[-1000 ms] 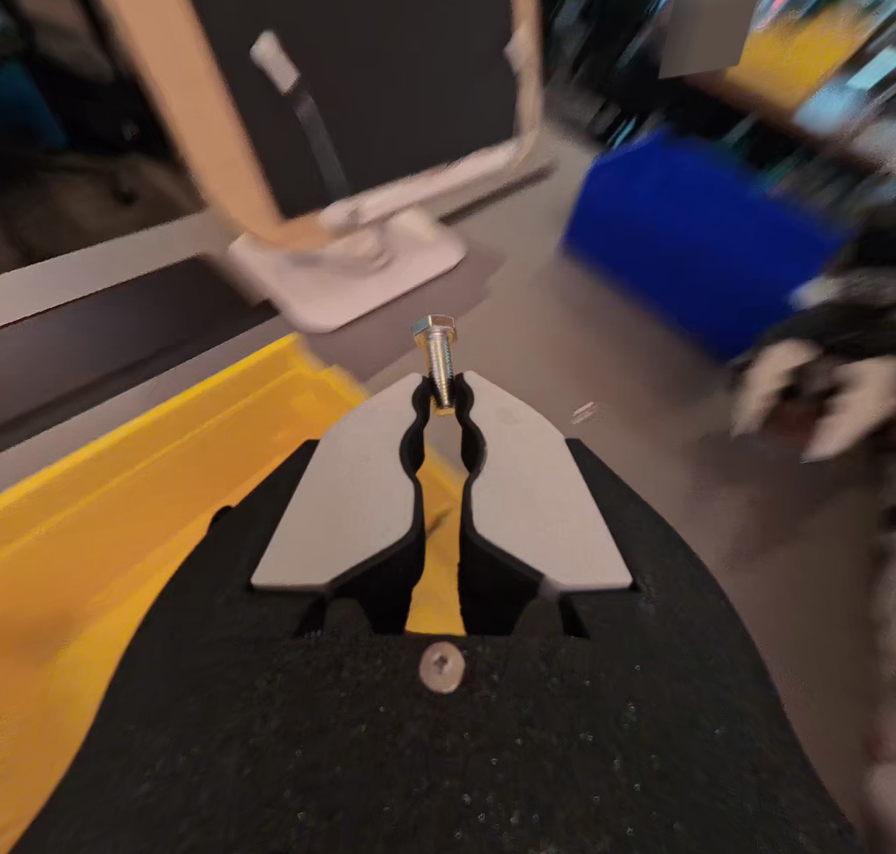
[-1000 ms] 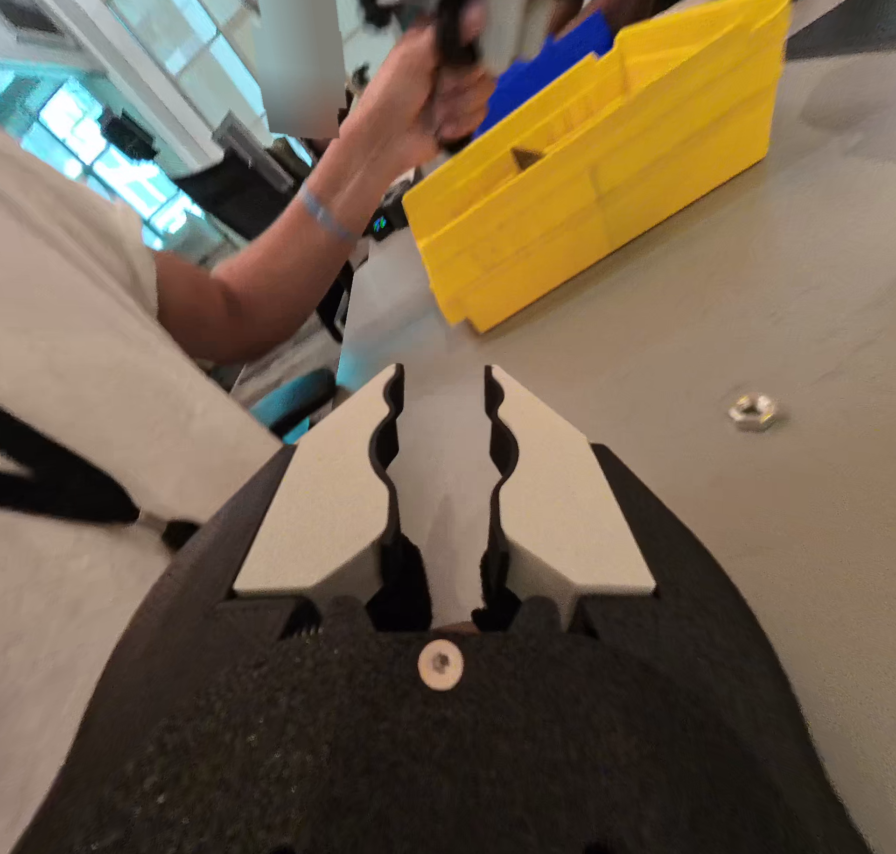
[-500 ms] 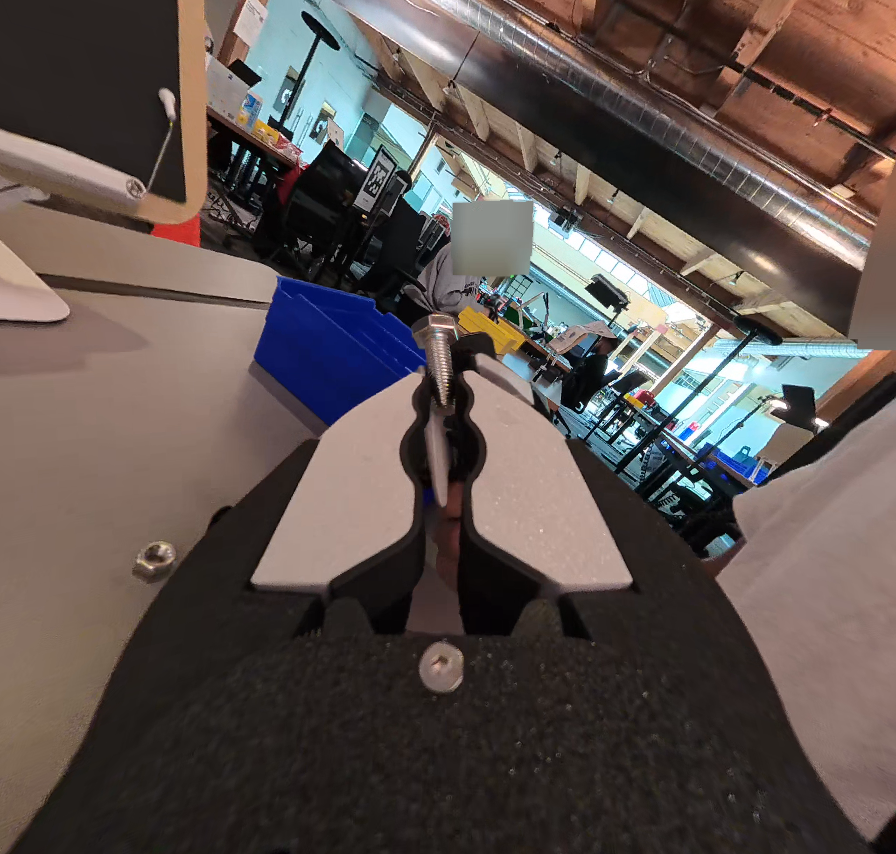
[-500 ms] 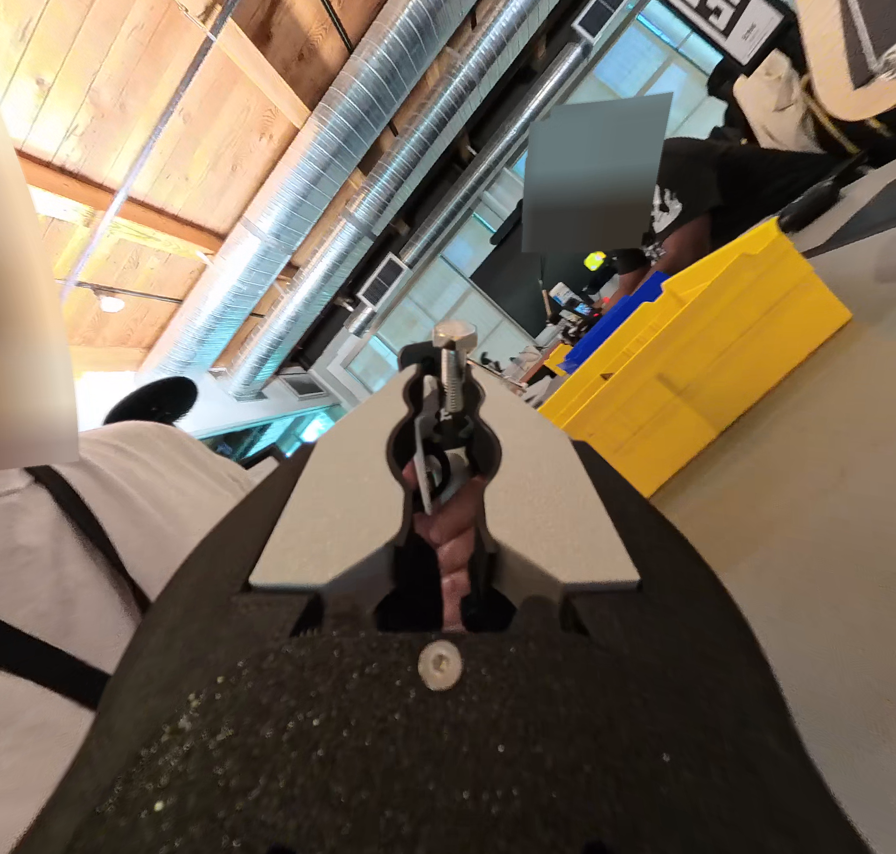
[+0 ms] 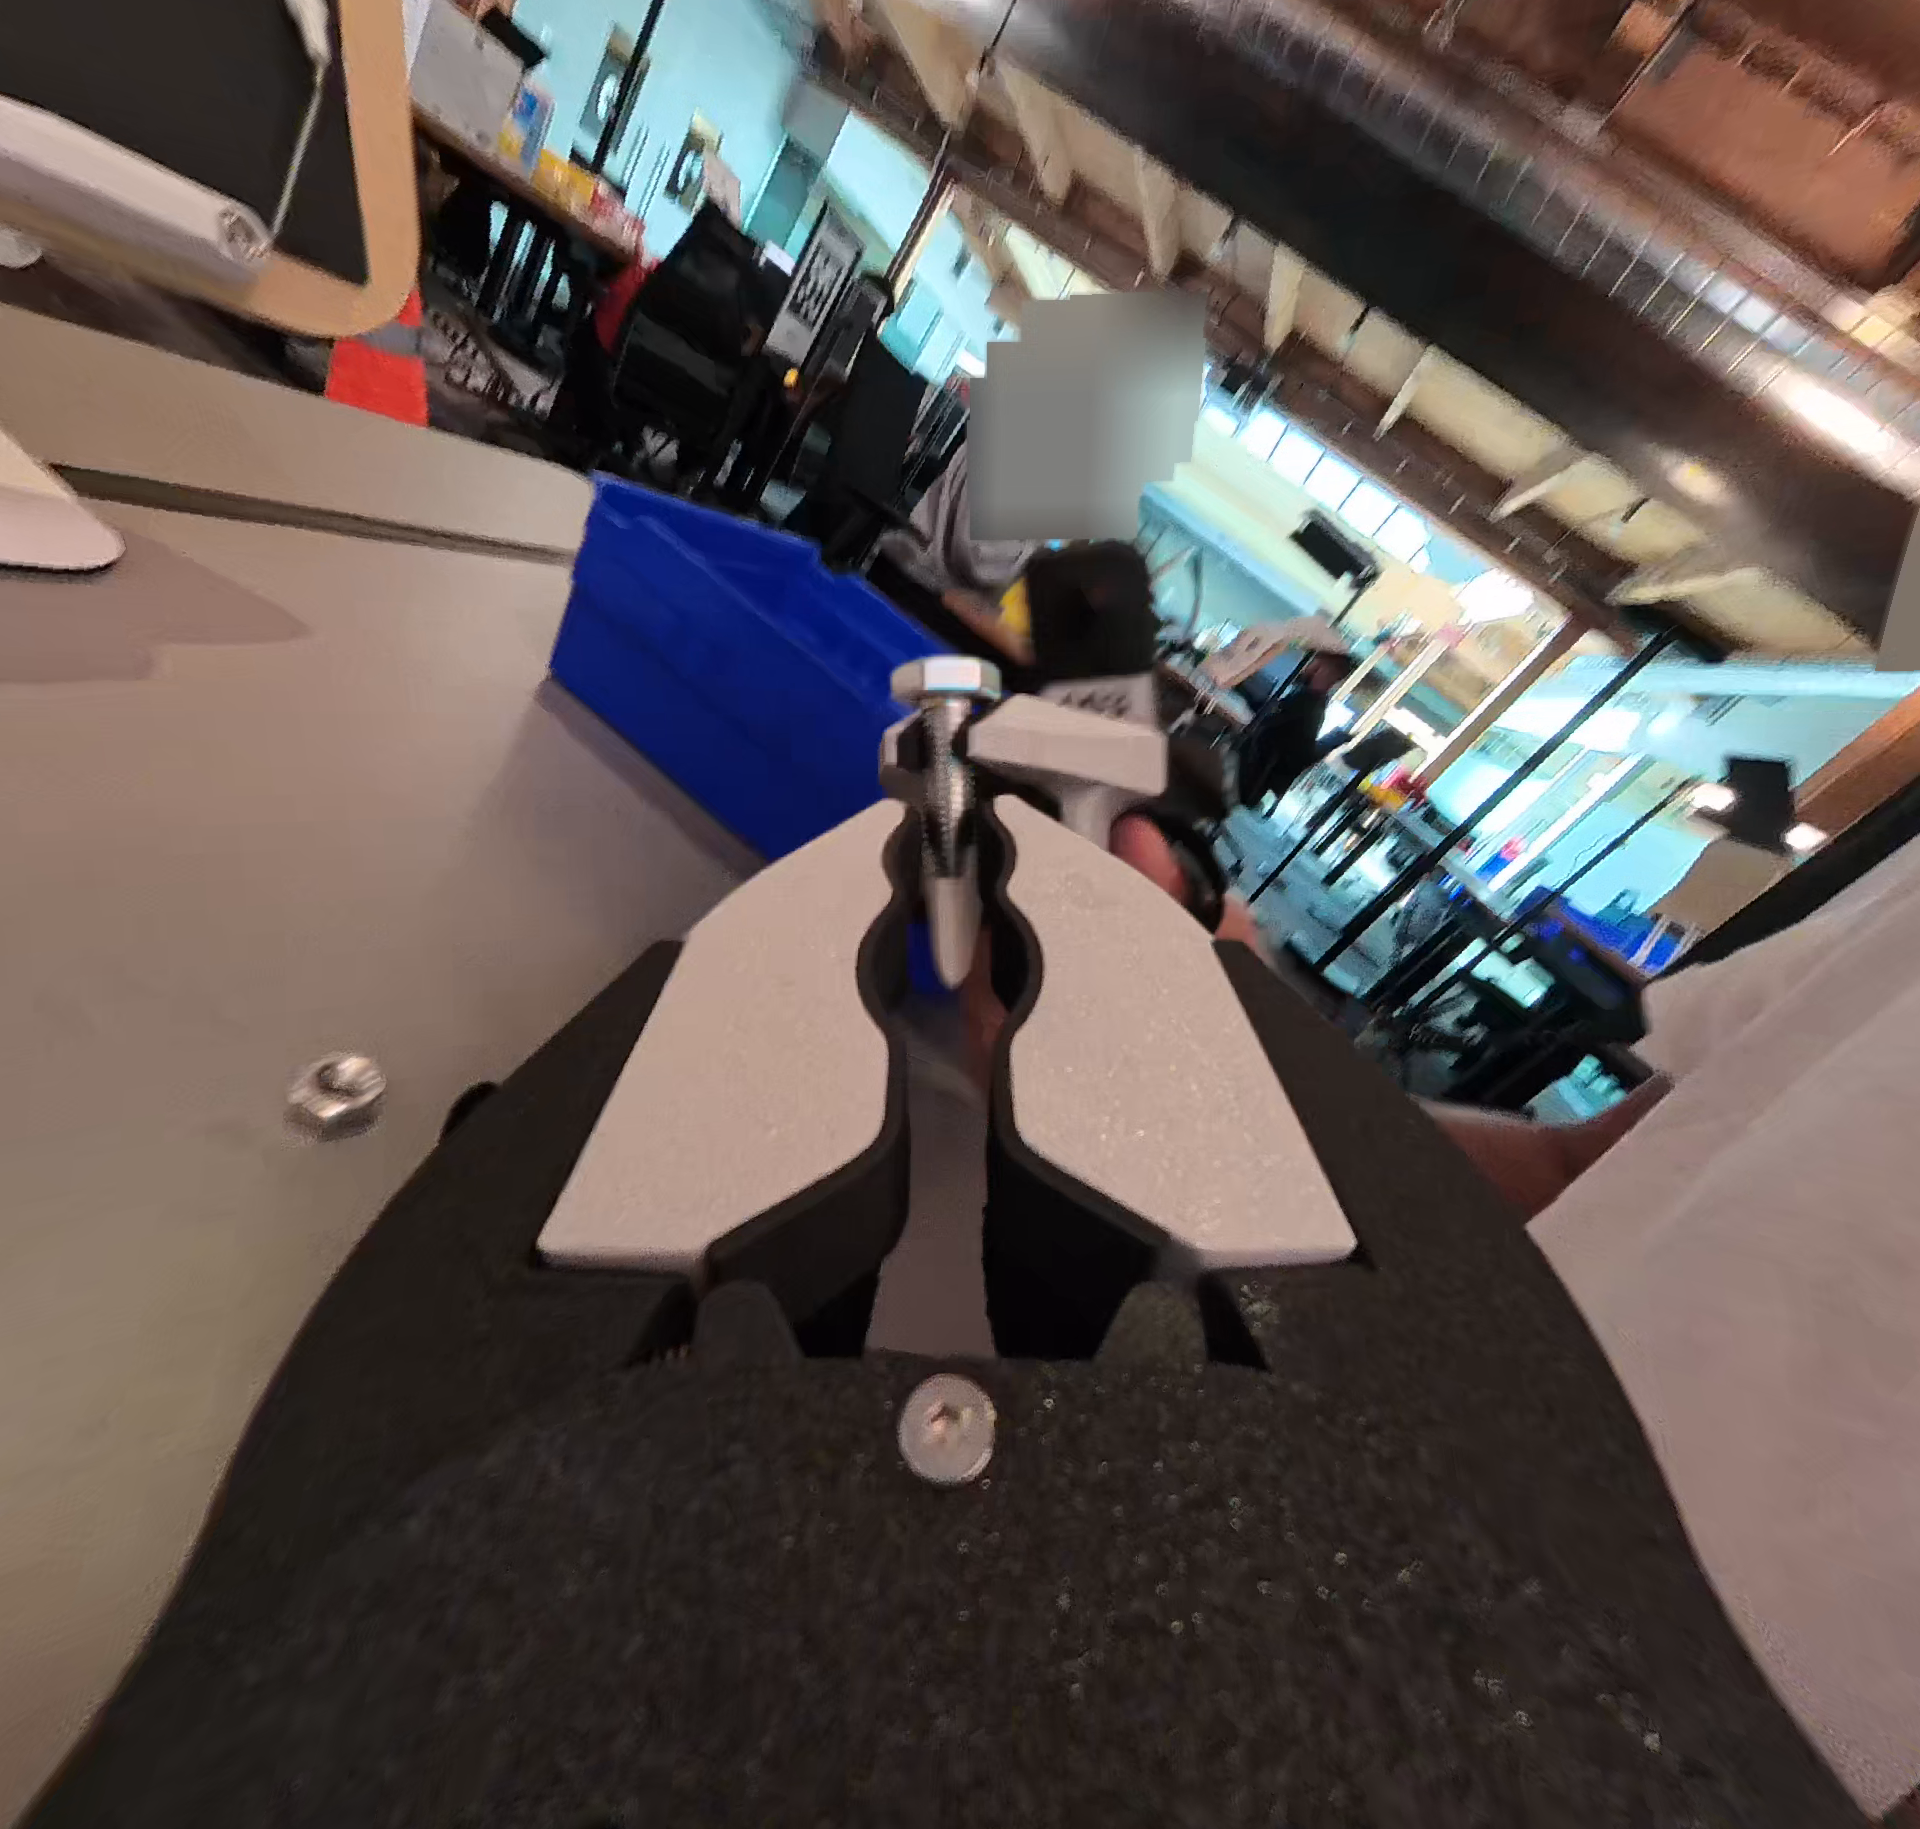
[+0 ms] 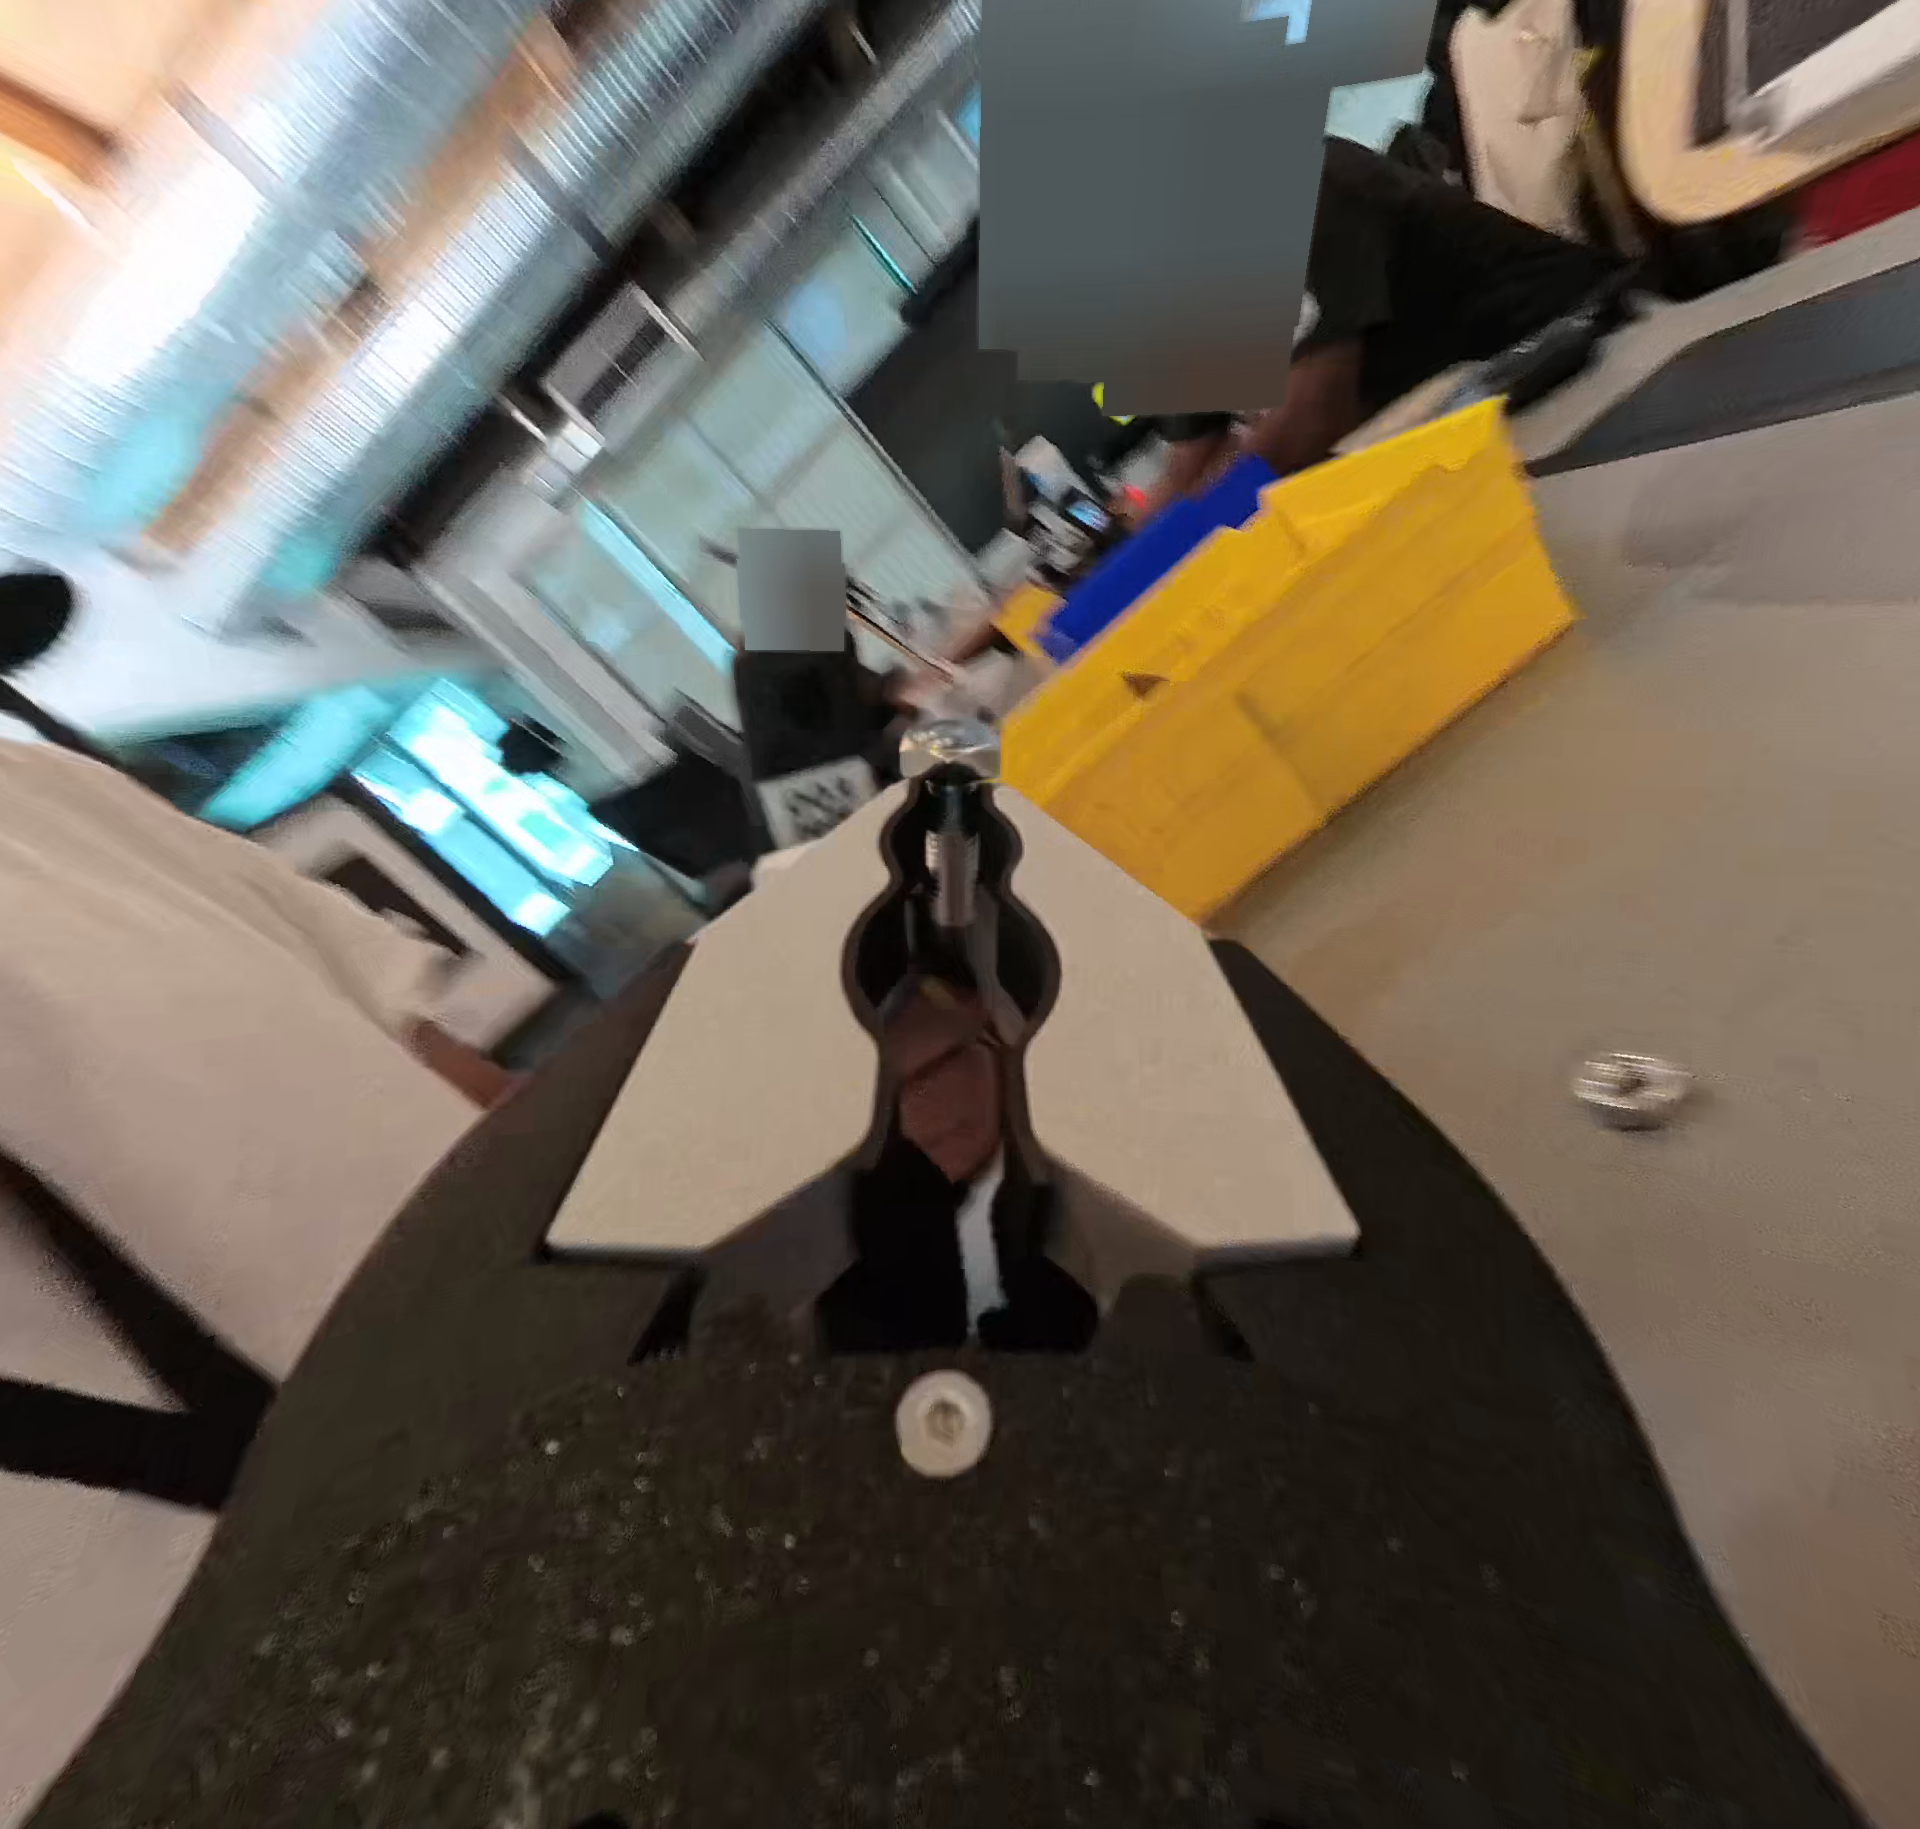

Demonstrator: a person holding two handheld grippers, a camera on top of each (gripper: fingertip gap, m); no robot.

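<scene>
My left gripper (image 5: 943, 823) is shut on a silver hex bolt (image 5: 943, 740) and holds it by the lower threads, head up, above the grey table (image 5: 312, 844). My right gripper (image 6: 951, 792) is shut on the same bolt (image 6: 948, 749), with its tips around the shank just under the head. In the left wrist view the right gripper's grey fingers (image 5: 1070, 740) come in from the right and clamp the shank between the head and my left tips. A silver nut (image 5: 335, 1088) lies loose on the table; it also shows in the right wrist view (image 6: 1631, 1083).
A blue bin (image 5: 727, 657) stands on the table behind the bolt. A yellow bin (image 6: 1299, 678) stands to the right in the right wrist view, with a blue bin (image 6: 1164, 543) behind it. A screen on a white stand (image 5: 156, 169) is at far left. People sit in the background. Left and right tips are no more than a few centimetres apart. The silver nut (image 5: 335, 1088) is about 15 cm from both grippers' fingertips.
The left gripper lifted the bolt off the yellow bin area and turned toward the right gripper. The right jaws, open on air a second ago, closed on the bolt's shank under the head.
</scene>
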